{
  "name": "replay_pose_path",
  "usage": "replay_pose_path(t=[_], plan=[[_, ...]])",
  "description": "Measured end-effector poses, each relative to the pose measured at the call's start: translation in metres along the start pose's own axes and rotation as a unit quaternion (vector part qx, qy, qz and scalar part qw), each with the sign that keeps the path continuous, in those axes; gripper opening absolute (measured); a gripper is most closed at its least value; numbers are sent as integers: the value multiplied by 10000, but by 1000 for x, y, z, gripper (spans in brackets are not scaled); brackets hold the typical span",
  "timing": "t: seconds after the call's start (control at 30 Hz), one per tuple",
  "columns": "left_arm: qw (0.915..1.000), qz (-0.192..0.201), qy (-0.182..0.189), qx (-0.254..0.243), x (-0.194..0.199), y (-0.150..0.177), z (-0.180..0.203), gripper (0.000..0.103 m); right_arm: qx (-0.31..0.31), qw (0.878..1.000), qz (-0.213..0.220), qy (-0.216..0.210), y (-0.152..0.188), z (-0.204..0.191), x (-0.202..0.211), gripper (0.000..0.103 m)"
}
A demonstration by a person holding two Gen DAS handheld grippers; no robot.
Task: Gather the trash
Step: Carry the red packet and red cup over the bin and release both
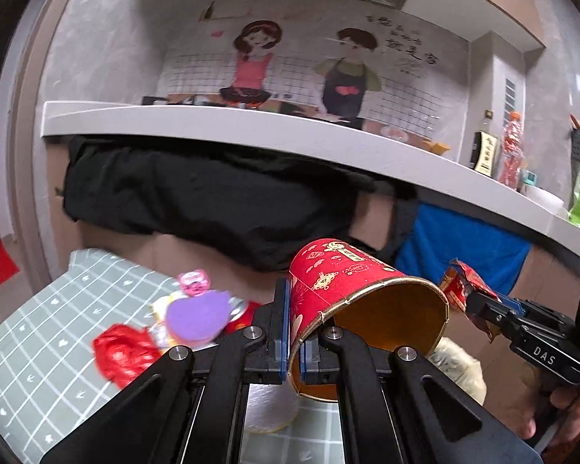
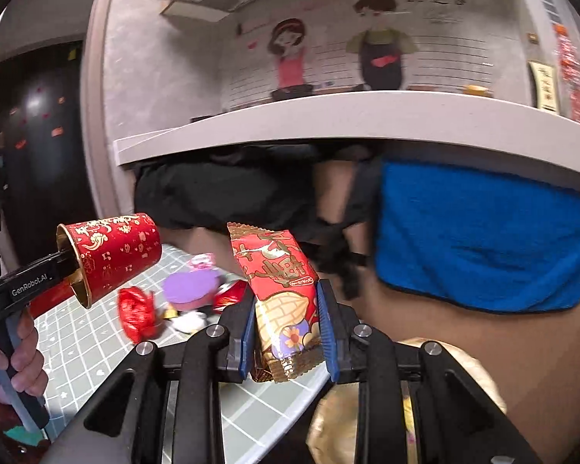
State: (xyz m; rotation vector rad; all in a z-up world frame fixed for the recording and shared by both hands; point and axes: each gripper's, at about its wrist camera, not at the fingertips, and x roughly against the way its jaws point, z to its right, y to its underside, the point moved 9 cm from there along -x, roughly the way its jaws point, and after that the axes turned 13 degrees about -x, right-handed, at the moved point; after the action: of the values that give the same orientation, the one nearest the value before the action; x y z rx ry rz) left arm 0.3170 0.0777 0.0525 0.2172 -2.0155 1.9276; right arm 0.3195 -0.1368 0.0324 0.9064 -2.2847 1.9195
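Note:
My left gripper (image 1: 295, 328) is shut on the rim of a red paper cup (image 1: 352, 290) with gold print, held tipped on its side above the table; it also shows in the right wrist view (image 2: 112, 255). My right gripper (image 2: 288, 332) is shut on a red and gold snack wrapper (image 2: 282, 290), held upright; it also shows in the left wrist view (image 1: 464, 290), just right of the cup's mouth. More trash lies on the green checked tablecloth (image 1: 38, 348): a crumpled red wrapper (image 1: 123, 352), a purple disc (image 1: 197, 315), a pink wrapper (image 1: 193, 282).
A white counter (image 1: 251, 131) runs across behind, with black cloth (image 1: 212, 197) and a blue towel (image 1: 464, 243) hanging under it. Bottles (image 1: 512, 150) stand at its right end. A yellowish bag (image 2: 340, 425) lies beside the table's right edge.

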Motion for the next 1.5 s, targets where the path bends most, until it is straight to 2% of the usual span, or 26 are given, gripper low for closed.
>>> replay_pose_path(t=[0.17, 0.27, 0.43, 0.63, 0.73, 0.77, 0.83, 0.9, 0.97, 1.03, 1.1, 1.17, 1.33, 1.5], plan=[[9991, -105, 324, -243, -24, -1, 51, 3, -153, 9994, 67, 313, 1, 44, 14, 26], [9960, -336, 794, -226, -45, 7, 86, 3, -332, 9985, 58, 436, 3, 69, 19, 26], [9853, -828, 1475, -249, -81, 32, 139, 3, -672, 9958, -80, 622, 14, 112, 23, 26], [9730, -1278, 1910, -233, -116, 56, 175, 3, -1040, 9906, -331, 828, 28, 155, 12, 27], [9652, -1428, 2173, -267, -134, 62, 189, 7, -1155, 9888, -429, 839, 31, 167, 3, 35], [9593, -1556, 2340, -283, -143, 66, 194, 10, -1164, 9886, -523, 805, 35, 171, -3, 41], [9502, -1792, 2542, -190, -156, 75, 196, 33, -1247, 9861, -766, 782, 45, 178, -14, 44], [9463, -1930, 2595, -59, -163, 82, 193, 43, -1440, 9821, -891, 830, 55, 187, -23, 47], [9424, -2063, 2631, 82, -168, 88, 189, 45, -1495, 9798, -968, 910, 63, 192, -28, 47], [9422, -2072, 2625, 215, -171, 91, 185, 50, -1486, 9761, -1153, 1087, 72, 197, -35, 49], [9387, -2123, 2702, 271, -171, 92, 186, 50, -1489, 9708, -1489, 1146, 83, 198, -44, 50], [9368, -2097, 2783, 302, -168, 90, 187, 50, -1395, 9705, -1527, 1239, 89, 197, -50, 50], [9389, -1986, 2780, 406, -159, 82, 174, 50, -941, 9700, -1541, 1629, 99, 196, -64, 50], [9479, -1863, 2556, 384, -147, 78, 149, 50, -1126, 9725, -1591, 1271, 112, 187, -71, 50]])
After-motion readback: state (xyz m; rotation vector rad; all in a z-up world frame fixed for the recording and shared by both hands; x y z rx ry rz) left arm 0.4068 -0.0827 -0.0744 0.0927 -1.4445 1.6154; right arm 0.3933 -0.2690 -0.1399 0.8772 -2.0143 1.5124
